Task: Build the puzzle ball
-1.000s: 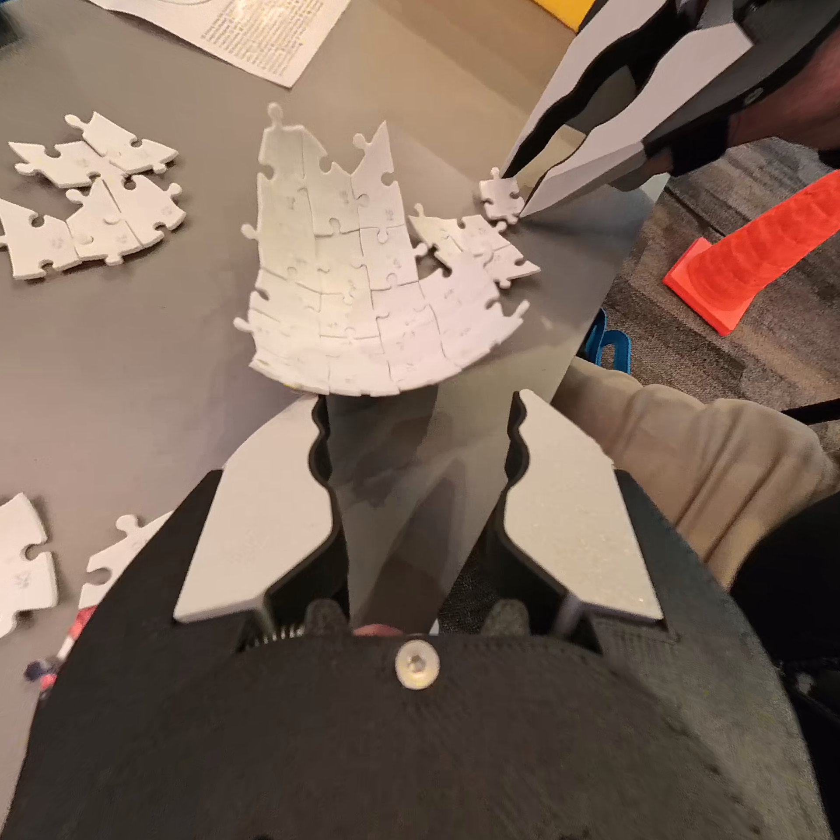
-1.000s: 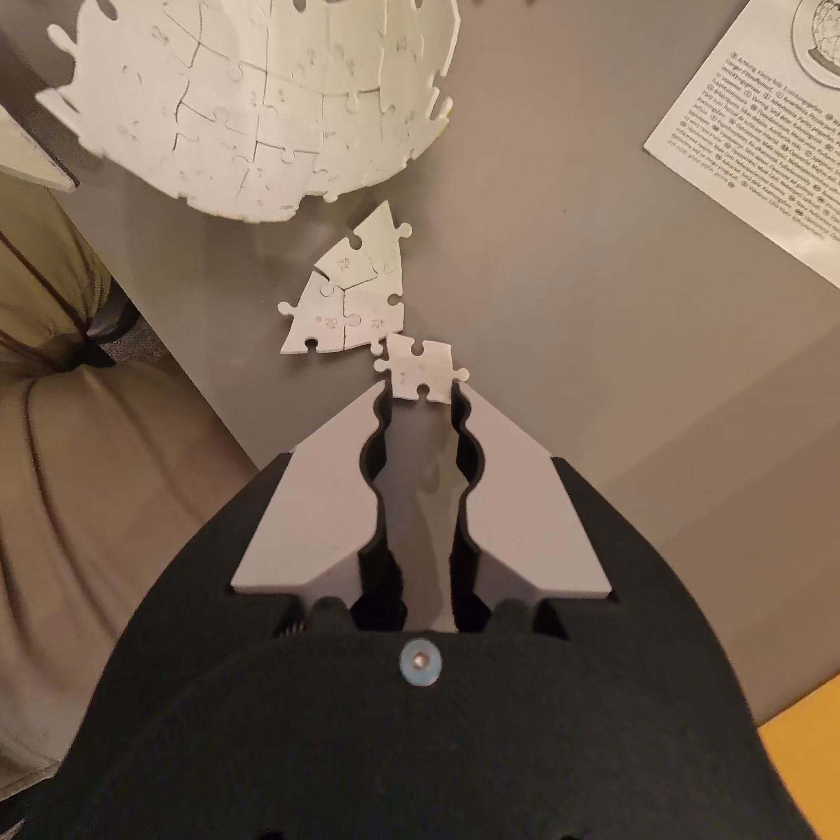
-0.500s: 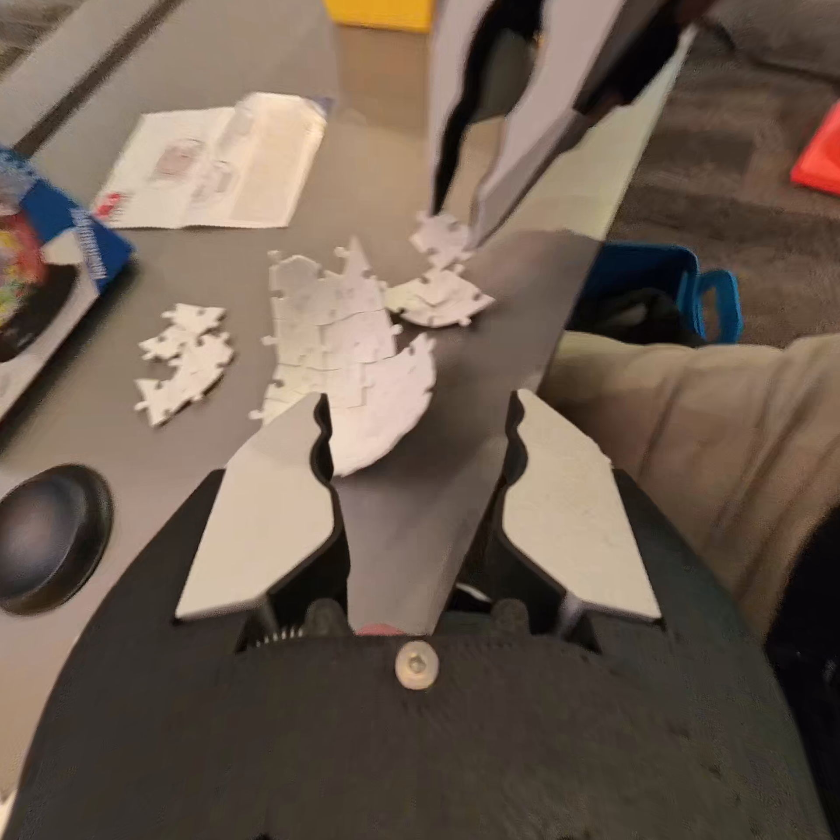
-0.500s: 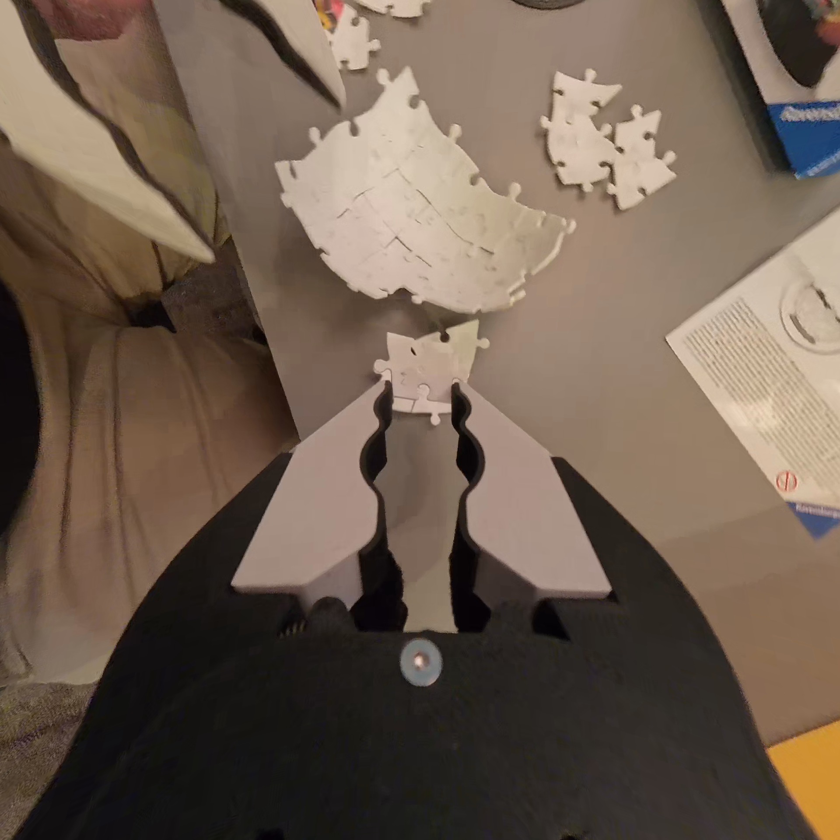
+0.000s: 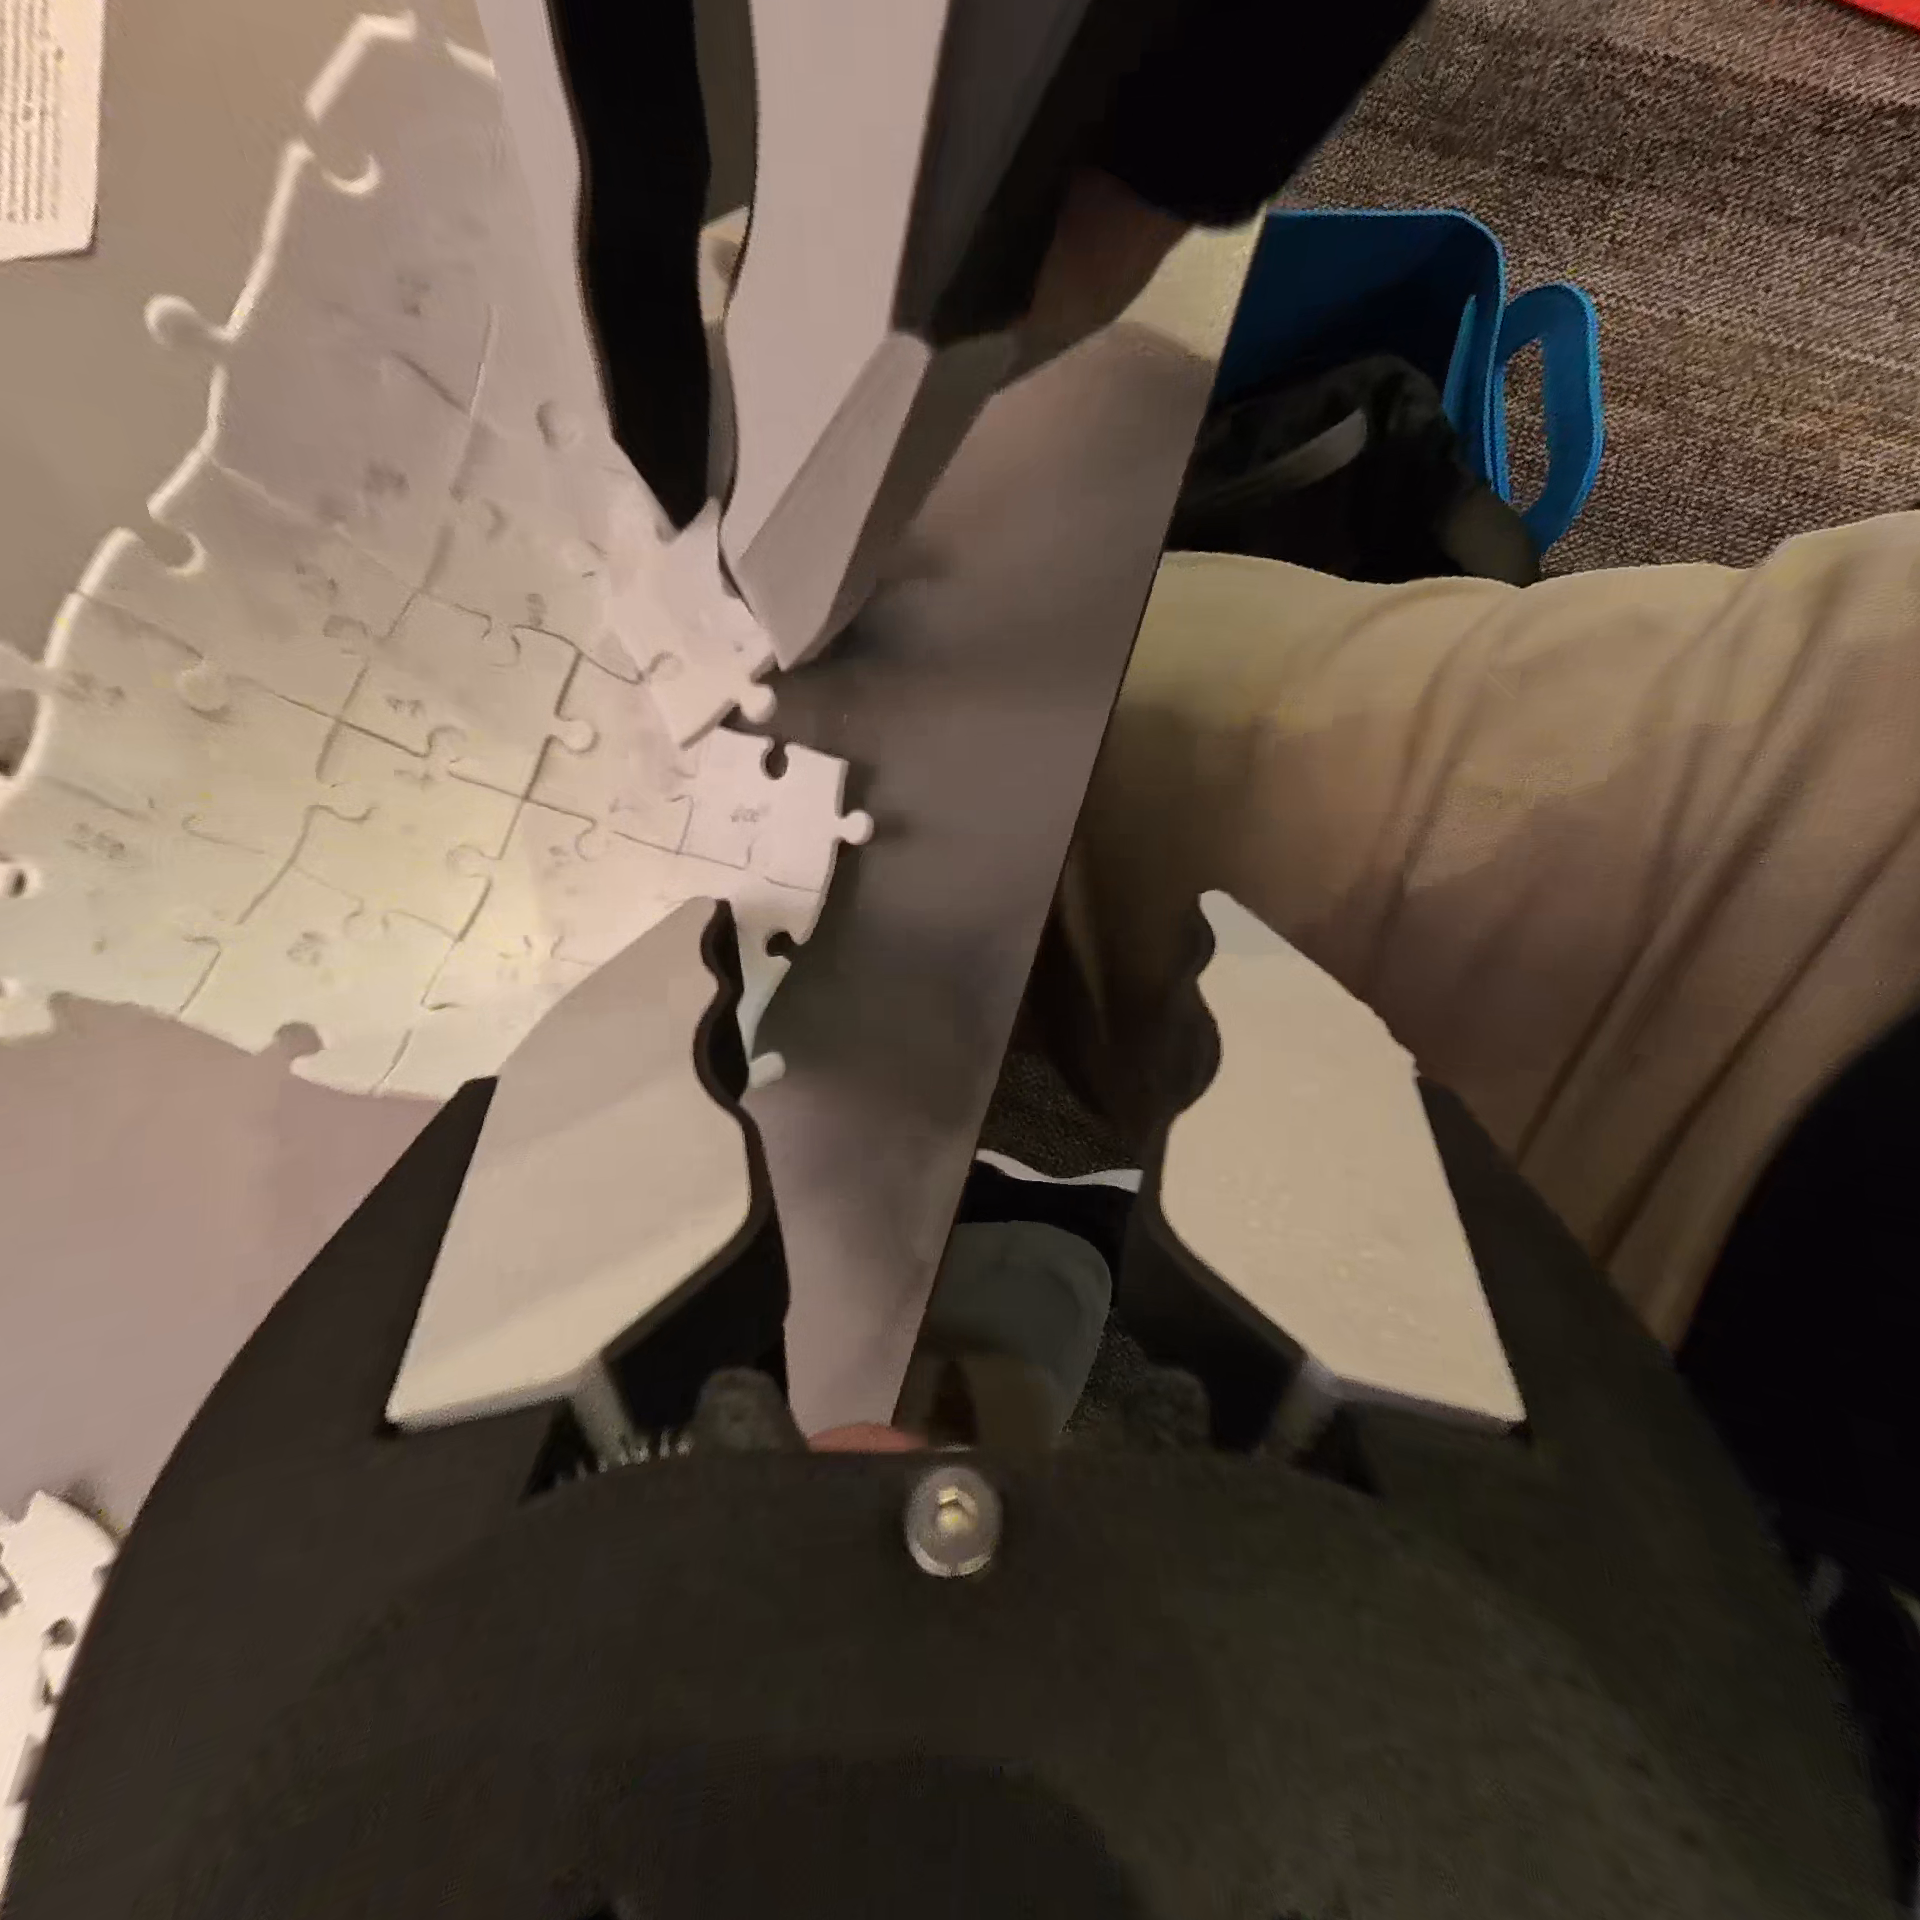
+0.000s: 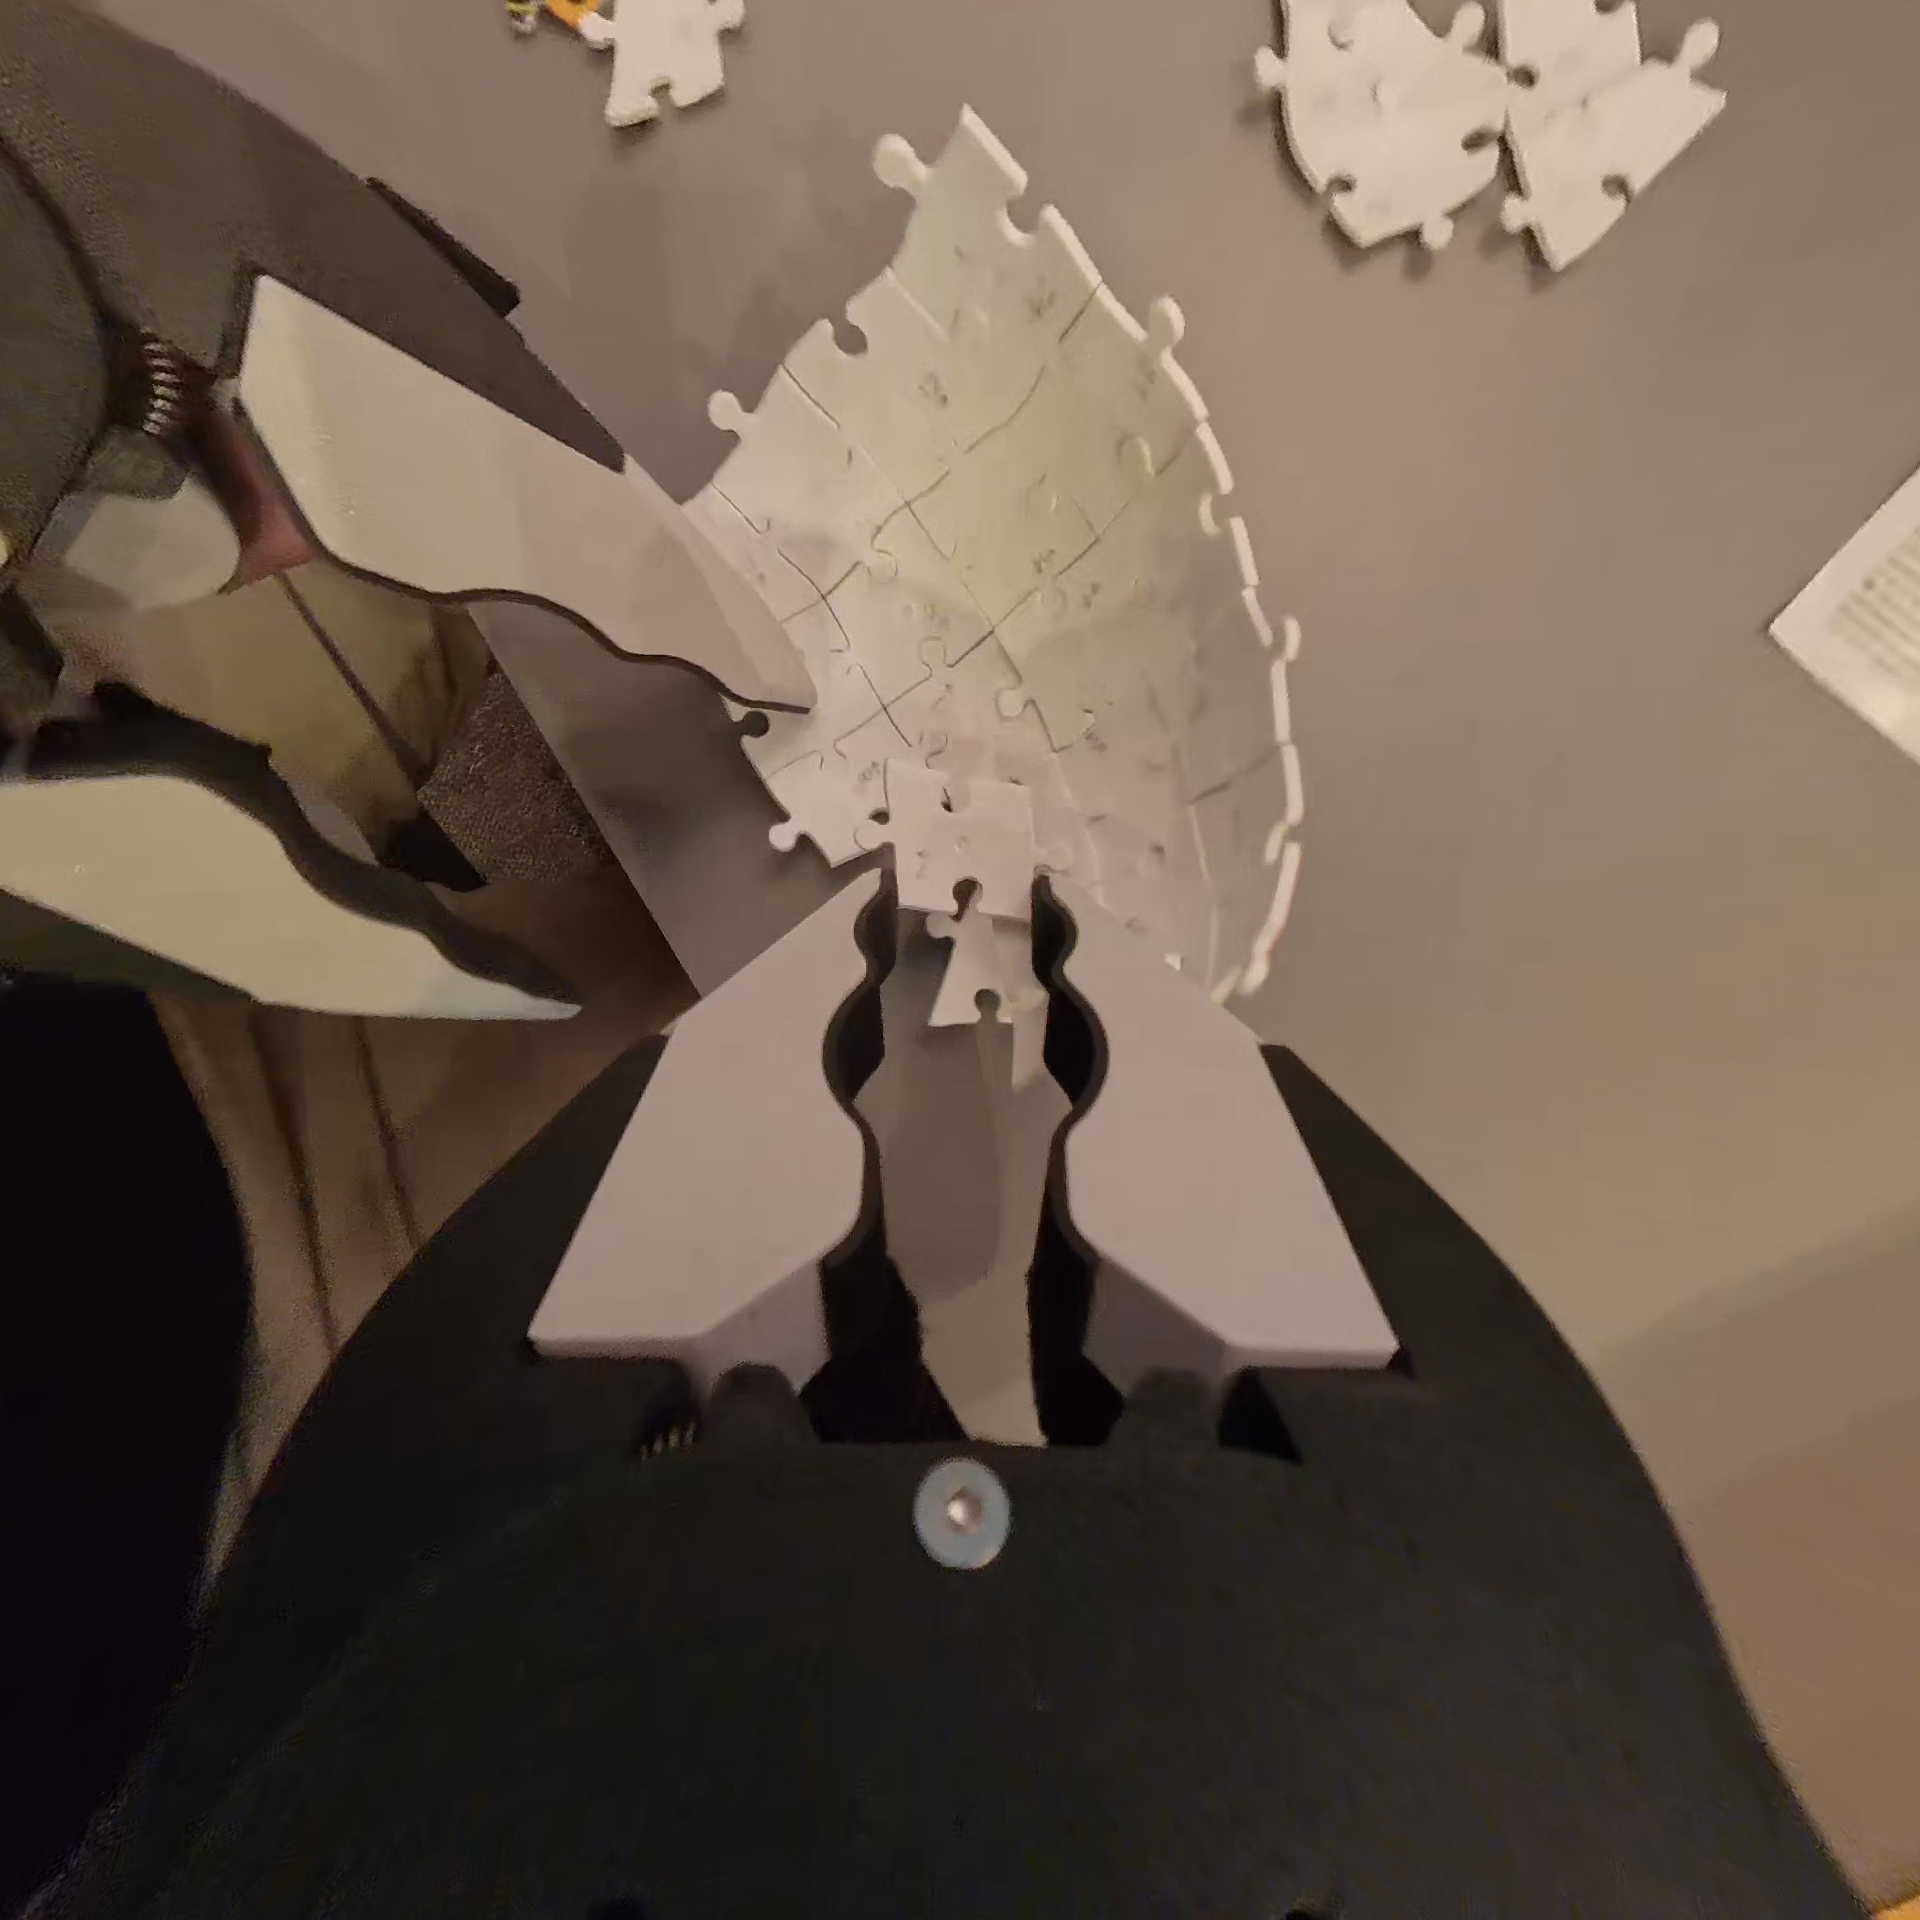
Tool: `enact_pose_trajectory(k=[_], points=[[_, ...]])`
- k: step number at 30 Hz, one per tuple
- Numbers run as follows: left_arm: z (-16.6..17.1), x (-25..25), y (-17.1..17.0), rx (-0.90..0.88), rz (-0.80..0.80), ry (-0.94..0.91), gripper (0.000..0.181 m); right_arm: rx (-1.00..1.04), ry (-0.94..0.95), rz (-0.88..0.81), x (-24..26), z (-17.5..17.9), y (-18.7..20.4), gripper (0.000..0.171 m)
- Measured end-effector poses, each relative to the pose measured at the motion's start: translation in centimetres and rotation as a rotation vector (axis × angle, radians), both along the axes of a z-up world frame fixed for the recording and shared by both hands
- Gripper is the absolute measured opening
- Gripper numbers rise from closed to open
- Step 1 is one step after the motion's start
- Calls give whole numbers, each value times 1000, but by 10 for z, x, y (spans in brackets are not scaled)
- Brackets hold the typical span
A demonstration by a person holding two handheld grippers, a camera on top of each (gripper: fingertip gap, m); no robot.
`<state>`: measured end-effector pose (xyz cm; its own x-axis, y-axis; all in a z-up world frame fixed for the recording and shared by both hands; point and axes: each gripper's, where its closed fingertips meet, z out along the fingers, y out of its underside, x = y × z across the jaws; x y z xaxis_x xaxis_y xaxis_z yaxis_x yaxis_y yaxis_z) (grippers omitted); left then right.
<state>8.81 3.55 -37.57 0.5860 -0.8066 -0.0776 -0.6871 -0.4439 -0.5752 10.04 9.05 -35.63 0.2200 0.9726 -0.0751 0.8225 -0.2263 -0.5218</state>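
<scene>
The part-built puzzle ball (image 5: 343,790) is a curved white shell of joined pieces on the grey table (image 5: 935,727), also in the right wrist view (image 6: 1039,540). My right gripper (image 6: 961,883) is shut on a white puzzle piece (image 6: 961,831) and holds it against the shell's near edge. In the left wrist view it comes down from the top (image 5: 743,613) with the piece (image 5: 707,644). My left gripper (image 5: 956,935) is open and empty, with one fingertip (image 5: 707,945) at the shell's rim. It also shows in the right wrist view (image 6: 681,852).
Loose groups of white pieces (image 6: 1455,135) and a single piece (image 6: 665,52) lie farther back. A printed sheet (image 6: 1860,634) lies on the right. The table edge runs close by. Off the table are a person's beige-clad leg (image 5: 1507,831) and a blue bin (image 5: 1455,343).
My right gripper has carried the piece from beside the small cluster to the shell's edge. My left gripper has moved in close to the shell and stayed open.
</scene>
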Motion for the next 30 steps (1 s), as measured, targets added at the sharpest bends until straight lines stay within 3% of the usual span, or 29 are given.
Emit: enact_pose_trajectory(k=[1, 12, 16, 24, 30], points=[[0, 1, 0, 3, -1, 7, 81, 0, -6, -26, 1, -1, -1, 24], [-2, -1, -1, 9, 28, -6, 86, -16, -13, -98, 7, 2, -33, 24], [-1, -1, -3, 9, 33, -7, 85, 18, -25, -105, 10, 0, -28, 25], [0, -3, -16, -21, 67, -22, 92, 92, 13, 9, -6, -1, -11, 25], [7, -2, -32, -31, -48, -1, 94, 118, 48, 105, -20, -4, -9, 24]])
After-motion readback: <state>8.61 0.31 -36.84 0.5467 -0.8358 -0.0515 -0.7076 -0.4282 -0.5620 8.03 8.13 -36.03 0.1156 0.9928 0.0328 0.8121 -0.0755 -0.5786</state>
